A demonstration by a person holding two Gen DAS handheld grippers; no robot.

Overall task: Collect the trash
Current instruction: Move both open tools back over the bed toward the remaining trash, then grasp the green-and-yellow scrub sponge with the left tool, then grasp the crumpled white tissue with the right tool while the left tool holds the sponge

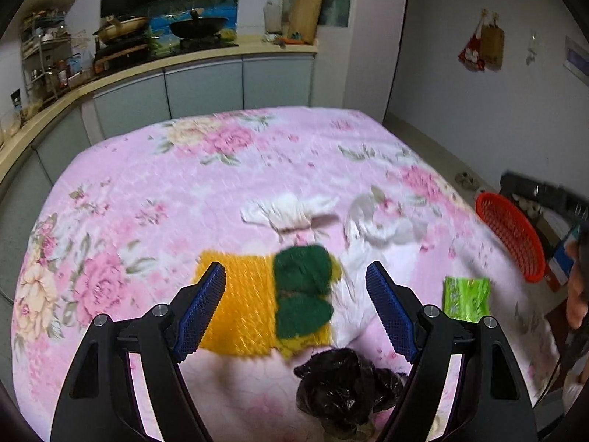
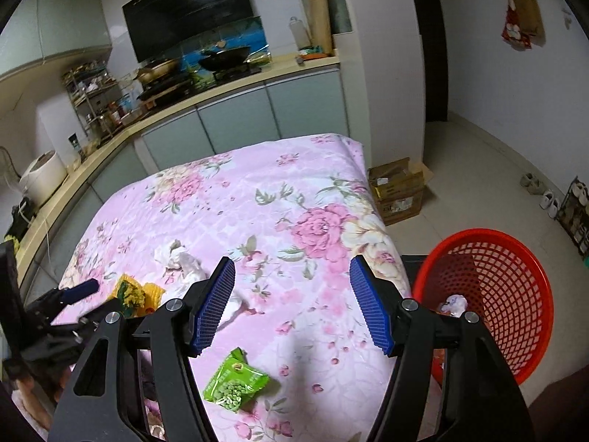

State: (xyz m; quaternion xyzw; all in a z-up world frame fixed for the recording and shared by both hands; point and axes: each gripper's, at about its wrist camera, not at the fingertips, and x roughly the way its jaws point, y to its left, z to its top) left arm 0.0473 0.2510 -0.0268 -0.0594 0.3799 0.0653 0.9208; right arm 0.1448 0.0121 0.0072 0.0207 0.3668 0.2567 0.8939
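The left tool [image 1: 294, 287] hangs over the near part of the tabletop [image 1: 176, 184], which is covered in a pink flowered cloth, with its blue pads spread wide and nothing between them. Just beyond and between the pads lies a yellow sponge cloth [image 1: 239, 305] with a green scouring pad [image 1: 303, 291] on its right part. A crumpled black plastic bag [image 1: 342, 386] sits at the near edge, below the right pad and partly behind that finger. Farther off lie two crumpled white tissues [image 1: 291, 210], the second one [image 1: 383, 228] to the right. A green snack wrapper [image 1: 465, 298] lies just right of the tool.

The right tool [image 2: 292, 302] is also spread, empty, and tilted down over the right side of the tabletop [image 2: 294, 191]. The green snack wrapper [image 2: 235, 383] lies below and near the left pad, apart from it. The red mesh basket [image 2: 515, 294] stands off the tabletop's right edge, just right of the tool, with a small pale scrap [image 2: 453, 304] inside, too small to identify. A white tissue [image 2: 180, 258] lies farther left, another partly hidden behind the left pad.

In the left wrist view motion blurs the sponge and tissues, and the red basket [image 1: 511, 235] is cut by the dark shape of the other tool at the right edge. In the right wrist view the left tool [image 2: 79, 300] shows at the left border, beside the sponge [image 2: 136, 294]
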